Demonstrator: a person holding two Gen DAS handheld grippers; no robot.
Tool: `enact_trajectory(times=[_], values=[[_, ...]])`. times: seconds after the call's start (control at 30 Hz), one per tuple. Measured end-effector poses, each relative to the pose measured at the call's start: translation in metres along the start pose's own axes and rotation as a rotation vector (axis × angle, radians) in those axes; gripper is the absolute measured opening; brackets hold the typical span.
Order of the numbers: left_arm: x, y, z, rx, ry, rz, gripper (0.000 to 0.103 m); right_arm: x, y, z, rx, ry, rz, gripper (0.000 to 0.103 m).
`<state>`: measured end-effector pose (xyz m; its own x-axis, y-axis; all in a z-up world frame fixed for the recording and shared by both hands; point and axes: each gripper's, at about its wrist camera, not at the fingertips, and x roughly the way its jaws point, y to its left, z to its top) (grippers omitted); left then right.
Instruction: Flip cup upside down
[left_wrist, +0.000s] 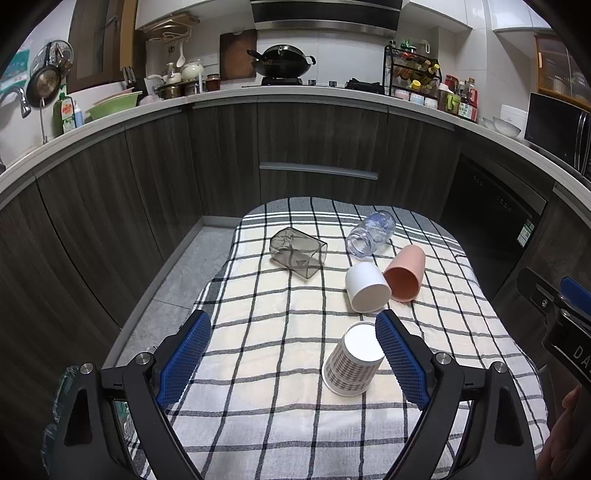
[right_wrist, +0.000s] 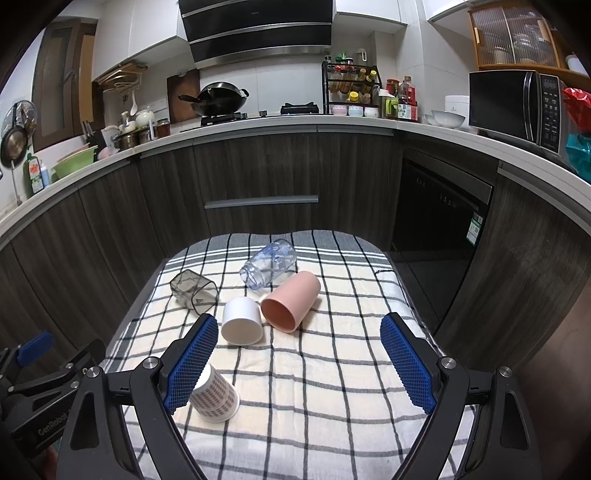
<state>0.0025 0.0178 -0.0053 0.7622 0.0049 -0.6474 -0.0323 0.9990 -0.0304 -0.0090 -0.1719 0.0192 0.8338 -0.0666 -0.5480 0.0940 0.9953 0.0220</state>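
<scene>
Several cups are on a checked cloth (left_wrist: 280, 413) over a small table. A patterned paper cup (left_wrist: 351, 363) stands upside down at the front; it also shows in the right wrist view (right_wrist: 216, 395). A white cup (left_wrist: 366, 288) (right_wrist: 242, 321), a pink cup (left_wrist: 405, 274) (right_wrist: 291, 300), a clear glass jar (left_wrist: 371, 233) (right_wrist: 268, 263) and a smoky square cup (left_wrist: 298, 252) (right_wrist: 194, 288) lie on their sides. My left gripper (left_wrist: 293, 328) is open and empty above the front of the cloth, the paper cup beside its right finger. My right gripper (right_wrist: 299, 330) is open and empty, above the cloth.
Dark wood kitchen cabinets (left_wrist: 317, 147) and a white countertop (left_wrist: 295, 94) curve behind the table. A wok (left_wrist: 282, 61) sits on the stove and a microwave (right_wrist: 517, 105) on the right. A grey tiled floor strip (left_wrist: 181, 280) runs left of the table.
</scene>
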Motion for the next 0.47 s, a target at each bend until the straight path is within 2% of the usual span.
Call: enact_trajectory(times=[0.2,0.47], values=[[0.0046,0.0007,-0.0001,-0.01,0.023,-0.013,0.093,-0.0003,-0.0005,0.0009,0.001,0.0,0.0,0.09],[0.0046,0.0003,-0.0011,-0.002,0.016,-0.001,0.096,0.0031,0.0001,-0.0027,0.001,0.007,0.001,0.09]])
